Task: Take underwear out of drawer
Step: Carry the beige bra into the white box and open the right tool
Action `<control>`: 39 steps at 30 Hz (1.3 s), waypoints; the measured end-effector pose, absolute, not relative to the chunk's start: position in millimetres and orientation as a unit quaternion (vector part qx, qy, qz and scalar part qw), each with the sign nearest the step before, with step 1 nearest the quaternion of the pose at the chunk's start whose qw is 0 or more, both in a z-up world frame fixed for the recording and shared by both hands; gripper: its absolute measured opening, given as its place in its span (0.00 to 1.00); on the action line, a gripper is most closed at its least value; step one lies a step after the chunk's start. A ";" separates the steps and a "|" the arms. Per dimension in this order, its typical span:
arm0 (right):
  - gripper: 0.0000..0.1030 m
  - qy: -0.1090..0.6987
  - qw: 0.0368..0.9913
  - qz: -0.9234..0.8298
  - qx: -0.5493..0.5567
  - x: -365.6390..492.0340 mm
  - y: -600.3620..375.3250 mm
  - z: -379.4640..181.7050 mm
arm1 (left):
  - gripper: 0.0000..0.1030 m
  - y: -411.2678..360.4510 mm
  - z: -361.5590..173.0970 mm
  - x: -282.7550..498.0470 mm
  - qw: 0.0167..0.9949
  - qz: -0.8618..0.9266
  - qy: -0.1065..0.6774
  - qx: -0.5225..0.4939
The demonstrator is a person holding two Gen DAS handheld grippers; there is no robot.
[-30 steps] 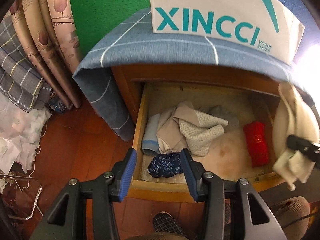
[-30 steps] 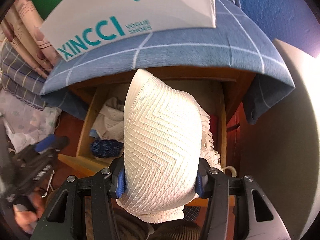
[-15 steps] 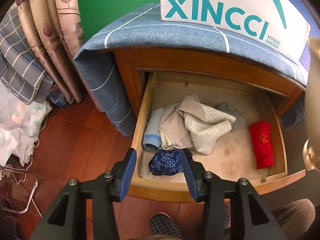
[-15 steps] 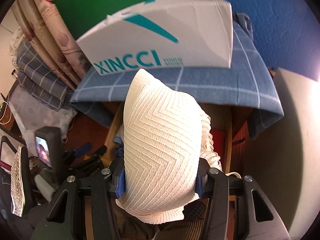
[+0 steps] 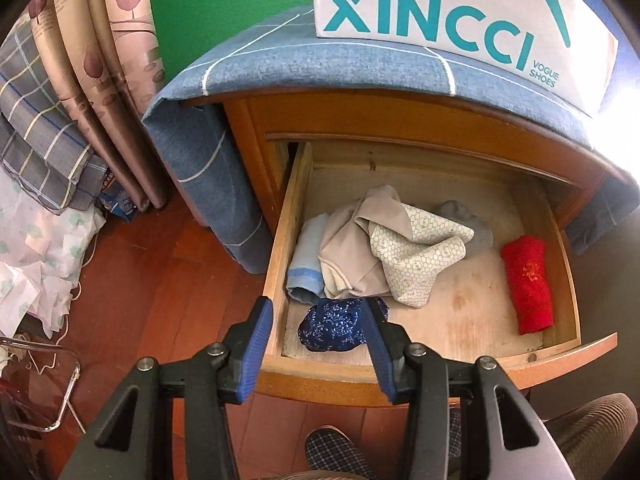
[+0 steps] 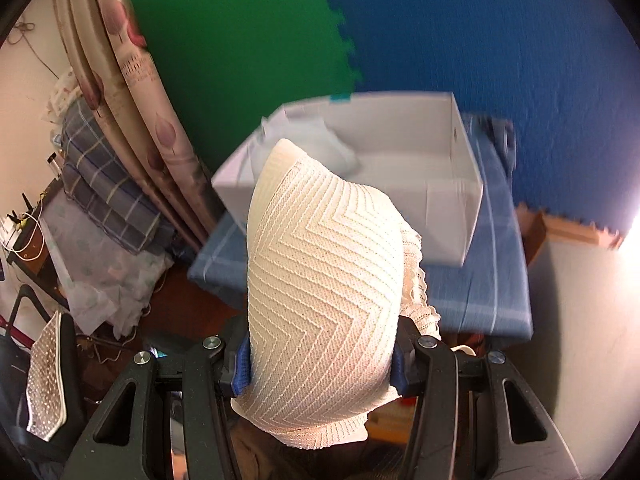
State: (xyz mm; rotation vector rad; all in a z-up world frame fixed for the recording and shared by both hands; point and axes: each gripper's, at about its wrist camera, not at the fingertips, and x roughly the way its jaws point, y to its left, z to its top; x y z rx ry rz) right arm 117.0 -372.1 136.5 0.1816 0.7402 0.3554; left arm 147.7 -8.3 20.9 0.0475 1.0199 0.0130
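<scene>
The wooden drawer [image 5: 280,248] stands pulled open. Inside lie a dark blue patterned piece [image 5: 334,330], a beige and patterned pile [image 5: 384,256], a light blue piece [image 5: 306,264], a grey piece [image 5: 466,222] and a red roll [image 5: 528,284]. My left gripper [image 5: 318,346] is open above the drawer's front left corner, over the dark blue piece. My right gripper [image 6: 322,354] is shut on a cream chevron-knit underwear piece [image 6: 320,280], held high in front of the open white box [image 6: 460,184].
The white XINCCI shoe box [image 5: 440,24] sits on the blue cloth [image 5: 320,64] that covers the cabinet top. Curtains [image 5: 104,60] and folded plaid fabric [image 5: 36,144] stand at the left. A foot in a checked slipper [image 5: 332,452] is below the drawer.
My right gripper has lifted the cream piece out of the drawer area and up to the level of the white box's open top. The left gripper has stayed near the drawer front.
</scene>
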 end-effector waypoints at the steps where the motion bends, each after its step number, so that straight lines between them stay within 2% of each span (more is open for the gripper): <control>1: 0.47 0.354 0.915 0.172 0.089 121.6 -371.6 144.3 | 0.45 -7.9 20.9 147.8 0.873 0.006 0.488 0.022; 10: 0.47 0.318 0.937 0.133 0.059 181.3 -367.2 193.7 | 0.45 -7.2 20.4 147.9 0.873 0.004 0.488 0.021; 15: 0.47 0.322 0.941 0.099 0.037 229.0 -364.3 198.8 | 0.45 -5.0 20.1 147.9 0.872 0.003 0.488 0.017; 26: 0.48 0.396 0.915 0.071 0.023 310.0 -359.0 149.8 | 0.45 -1.3 16.8 150.5 0.869 0.000 0.495 0.008; 39: 0.52 0.453 0.889 0.067 0.014 329.3 -346.8 109.2 | 0.45 0.6 15.2 151.2 0.868 -0.002 0.497 0.001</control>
